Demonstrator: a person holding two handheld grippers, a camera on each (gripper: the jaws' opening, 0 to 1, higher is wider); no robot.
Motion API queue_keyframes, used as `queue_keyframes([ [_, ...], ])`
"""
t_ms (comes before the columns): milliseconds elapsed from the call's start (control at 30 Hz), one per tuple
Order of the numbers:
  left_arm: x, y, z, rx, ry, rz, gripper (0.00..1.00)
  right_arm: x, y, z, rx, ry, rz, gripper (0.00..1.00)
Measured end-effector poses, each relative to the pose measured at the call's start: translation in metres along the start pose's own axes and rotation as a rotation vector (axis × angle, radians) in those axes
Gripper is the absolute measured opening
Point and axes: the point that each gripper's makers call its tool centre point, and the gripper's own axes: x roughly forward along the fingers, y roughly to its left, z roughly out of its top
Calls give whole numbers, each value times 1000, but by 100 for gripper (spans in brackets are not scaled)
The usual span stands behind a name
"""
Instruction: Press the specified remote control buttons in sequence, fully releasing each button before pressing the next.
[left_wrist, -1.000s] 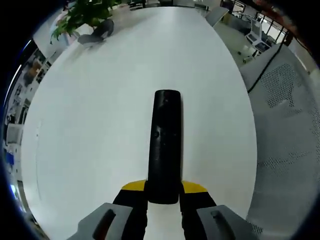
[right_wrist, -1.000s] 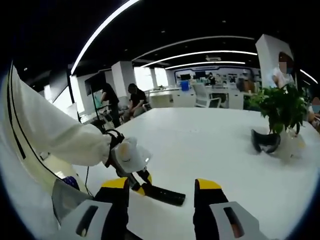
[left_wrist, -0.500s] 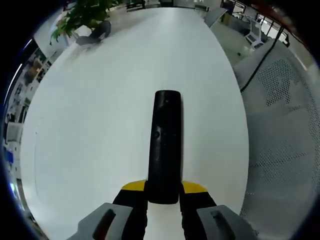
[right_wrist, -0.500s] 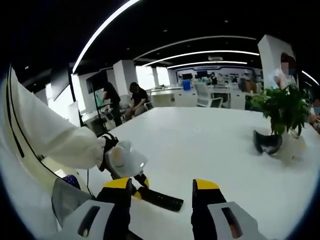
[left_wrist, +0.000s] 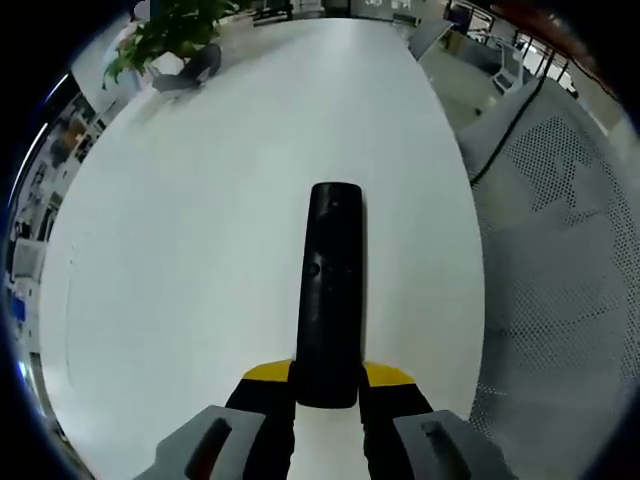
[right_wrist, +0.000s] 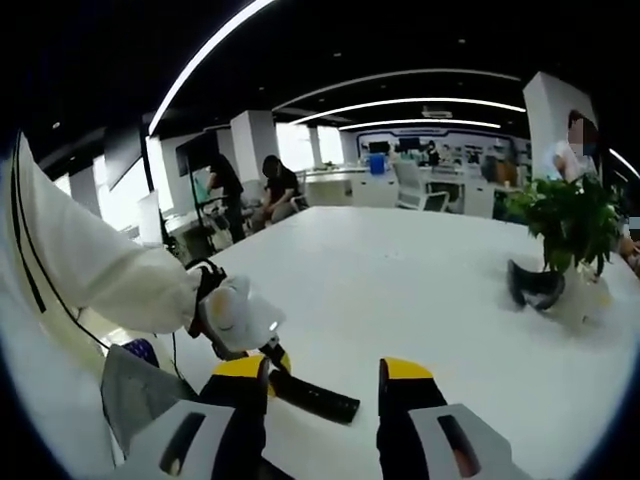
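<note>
One black remote control (left_wrist: 329, 290) between the left gripper (left_wrist: 327, 400) jaws.

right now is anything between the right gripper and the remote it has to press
Nothing visible. The remote is clamped in the left gripper over the white table. In the right gripper view it juts out just ahead of the open right gripper, with only bare table around it. The plant stands far off to the side.
</note>
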Motion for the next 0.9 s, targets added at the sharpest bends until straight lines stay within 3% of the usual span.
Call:
queue_keyframes([
  [900, -1, -28, -2, -19, -20, 10, 24, 17, 12, -8, 12, 44, 60, 32],
])
